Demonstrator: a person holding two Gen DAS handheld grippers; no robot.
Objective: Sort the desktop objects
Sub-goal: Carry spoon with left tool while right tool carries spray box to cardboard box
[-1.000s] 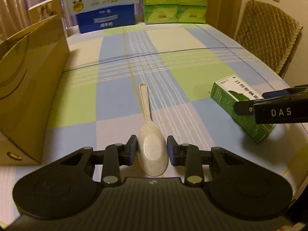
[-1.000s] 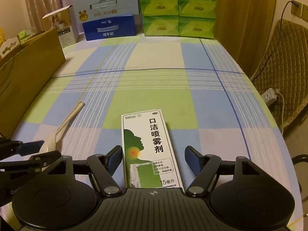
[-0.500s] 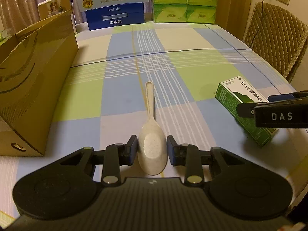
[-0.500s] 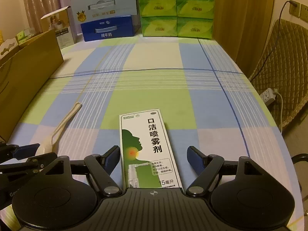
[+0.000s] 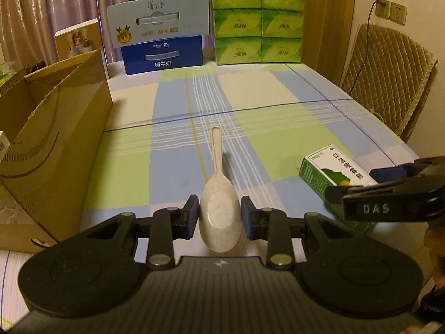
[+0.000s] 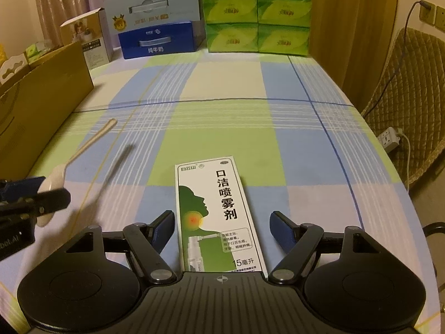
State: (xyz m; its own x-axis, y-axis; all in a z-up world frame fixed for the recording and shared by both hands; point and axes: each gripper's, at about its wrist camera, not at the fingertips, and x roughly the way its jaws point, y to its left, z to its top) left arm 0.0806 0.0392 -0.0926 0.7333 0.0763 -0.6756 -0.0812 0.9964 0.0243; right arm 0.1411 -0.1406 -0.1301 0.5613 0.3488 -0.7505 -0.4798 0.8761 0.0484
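A speckled cream spoon (image 5: 219, 208) is clamped by its bowl in my left gripper (image 5: 219, 213), handle pointing away from me. In the right wrist view the spoon (image 6: 83, 150) hangs above the checked cloth and casts a shadow beside it. A green and white throat-spray box (image 6: 217, 211) lies flat on the cloth between the fingers of my right gripper (image 6: 222, 225), which is open with gaps on both sides. From the left wrist view the same box (image 5: 331, 175) shows at the right, partly behind the right gripper (image 5: 389, 192).
An open cardboard box (image 5: 55, 139) stands along the left edge of the table. At the back are a blue milk carton (image 5: 164, 53) and stacked green tissue packs (image 5: 256, 22). A quilted chair (image 5: 386, 78) and a power strip (image 6: 389, 139) are off the right edge.
My left gripper has risen with the spoon, which now hangs off the cloth. The right gripper has stayed open over the spray box, hardly moving.
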